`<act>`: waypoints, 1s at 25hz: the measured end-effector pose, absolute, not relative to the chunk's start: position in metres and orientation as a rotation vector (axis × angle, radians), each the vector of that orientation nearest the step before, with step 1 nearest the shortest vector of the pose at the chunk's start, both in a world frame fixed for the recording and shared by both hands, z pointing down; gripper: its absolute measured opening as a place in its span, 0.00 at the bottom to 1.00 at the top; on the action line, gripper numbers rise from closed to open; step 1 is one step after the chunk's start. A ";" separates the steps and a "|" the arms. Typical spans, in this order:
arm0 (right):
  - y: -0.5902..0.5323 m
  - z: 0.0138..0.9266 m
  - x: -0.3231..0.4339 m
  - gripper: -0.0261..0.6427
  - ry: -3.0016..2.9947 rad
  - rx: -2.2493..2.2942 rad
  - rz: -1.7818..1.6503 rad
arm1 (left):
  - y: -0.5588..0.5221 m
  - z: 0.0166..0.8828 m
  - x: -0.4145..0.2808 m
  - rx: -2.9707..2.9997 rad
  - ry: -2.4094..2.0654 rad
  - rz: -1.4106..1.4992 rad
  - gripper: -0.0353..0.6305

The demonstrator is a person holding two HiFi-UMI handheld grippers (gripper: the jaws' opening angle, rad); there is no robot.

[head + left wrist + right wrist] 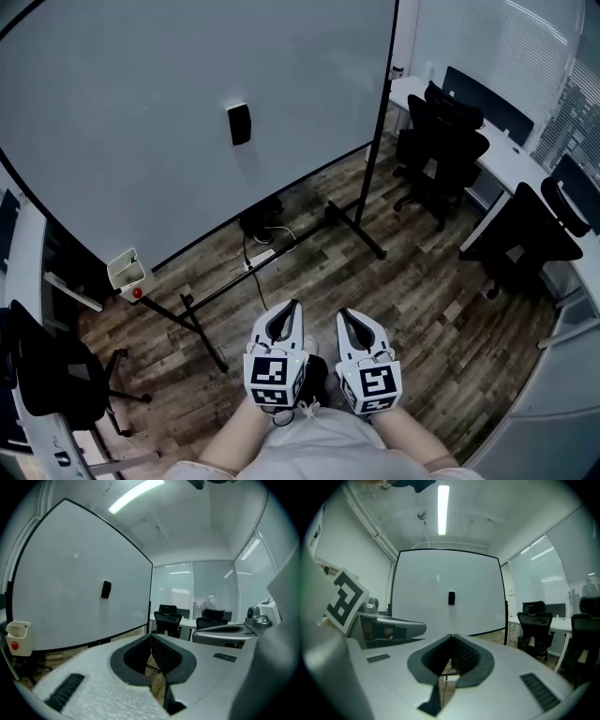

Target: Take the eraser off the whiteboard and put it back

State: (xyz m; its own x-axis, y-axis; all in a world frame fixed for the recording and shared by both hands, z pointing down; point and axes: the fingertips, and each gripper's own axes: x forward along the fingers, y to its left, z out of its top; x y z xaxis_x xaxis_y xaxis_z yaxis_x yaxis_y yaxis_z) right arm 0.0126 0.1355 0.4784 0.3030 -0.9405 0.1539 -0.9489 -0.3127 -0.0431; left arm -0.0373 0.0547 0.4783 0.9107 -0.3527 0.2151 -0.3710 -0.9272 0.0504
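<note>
- Head view: your left gripper and right gripper sit side by side, low in front of you, over the wood floor. Both point toward the whiteboard.
- On both, the fingers are clenched tight with nothing in them.
- The eraser is stuck on the whiteboard, well ahead of your fingers and a bit to their left. No finger touches it.
- A small white box with a red dot sits at the board's lower corner, far to the left of your fingers. Black chairs stand by a counter, off to the right of your fingers.
- Left gripper view: the two fingers meet at their tips and hold nothing. The eraser is up and to the left of the tips, well apart from them, on the board. Your right gripper is just to the right.
- Right gripper view: these fingers also press tip to tip, with nothing held. The eraser is straight ahead, just above the tips in this view and well apart, in the middle of the board. Your left gripper and its marker cube show on the left.
</note>
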 end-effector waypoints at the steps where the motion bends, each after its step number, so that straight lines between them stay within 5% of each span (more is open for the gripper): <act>1: 0.129 0.480 0.024 0.08 -1.796 2.493 0.238 | 0.048 0.479 -0.027 2.983 -0.557 0.310 0.08; 15: -0.050 0.455 0.170 0.08 -1.813 2.464 0.215 | -0.140 0.444 0.100 2.976 -0.648 0.230 0.08; 25: -0.161 0.435 0.200 0.08 -1.989 2.341 0.159 | -0.226 0.436 0.129 2.936 -0.818 0.221 0.08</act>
